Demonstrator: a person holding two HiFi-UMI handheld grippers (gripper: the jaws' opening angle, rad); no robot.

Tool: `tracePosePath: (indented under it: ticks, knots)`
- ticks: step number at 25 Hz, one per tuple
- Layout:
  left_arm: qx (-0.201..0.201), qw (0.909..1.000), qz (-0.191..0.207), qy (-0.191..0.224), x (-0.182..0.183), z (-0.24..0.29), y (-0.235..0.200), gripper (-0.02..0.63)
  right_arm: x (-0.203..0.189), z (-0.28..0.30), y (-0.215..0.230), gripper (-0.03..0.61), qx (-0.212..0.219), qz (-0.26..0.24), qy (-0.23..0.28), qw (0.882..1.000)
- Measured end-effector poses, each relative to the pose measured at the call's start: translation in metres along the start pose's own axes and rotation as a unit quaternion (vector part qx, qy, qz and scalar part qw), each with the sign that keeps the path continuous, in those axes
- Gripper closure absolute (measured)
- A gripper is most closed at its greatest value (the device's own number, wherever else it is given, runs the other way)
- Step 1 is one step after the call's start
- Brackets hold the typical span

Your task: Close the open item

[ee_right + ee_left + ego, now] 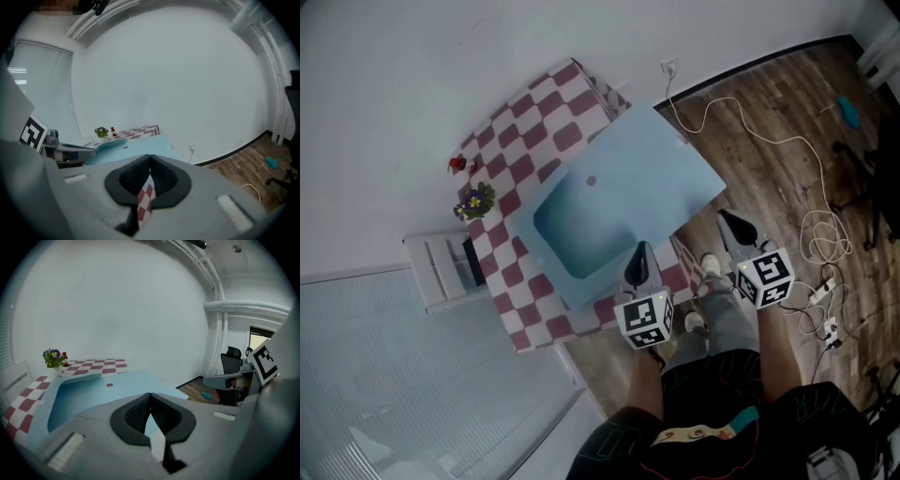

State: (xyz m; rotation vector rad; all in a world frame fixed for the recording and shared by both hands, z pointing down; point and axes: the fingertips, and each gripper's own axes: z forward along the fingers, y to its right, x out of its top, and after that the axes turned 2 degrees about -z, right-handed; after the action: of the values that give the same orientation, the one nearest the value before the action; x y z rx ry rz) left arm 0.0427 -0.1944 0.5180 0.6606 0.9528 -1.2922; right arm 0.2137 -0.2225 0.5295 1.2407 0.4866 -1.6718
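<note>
Left tongs [639,263] closed, pads tip to tip, nothing gripped. Right tongs [734,228] same: shut, holding nothing. Blue case [628,178] lies open on the checkered table [534,103], tub half on the cloth, flat half overhanging the edge toward the floor [769,103]. Left tongs sit over the case's near edge; right tongs are off the table, beside the flat half's corner. Flowerpot [474,202] stands at the table's far side, near the tub half. Cable [741,117] loops on the floor.

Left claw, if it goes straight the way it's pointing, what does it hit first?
Most likely the light blue case lying open on the checkered table: the shut left claw aims at it, nothing in between. Depth is hard to judge.
</note>
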Motion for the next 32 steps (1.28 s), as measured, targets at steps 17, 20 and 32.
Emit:
tracePosePath:
  ticks: [17, 20, 32]
  knots:
    - [-0.032, 0.9921, 0.084, -0.087, -0.018, 0.081, 0.058, 0.606, -0.056, 0.021, 0.083, 0.575, -0.025, 0.120, -0.023, 0.992]
    - [-0.032, 0.9898, 0.108, -0.088, -0.019, 0.090, 0.067, 0.606, -0.066, 0.025, 0.089, 0.575, -0.023, 0.140, -0.026, 0.990]
    - [-0.042, 0.9810, 0.153, -0.111, -0.029, 0.107, 0.074, 0.606, -0.090, 0.052, 0.067, 0.434, 0.025, 0.234, -0.037, 0.971]
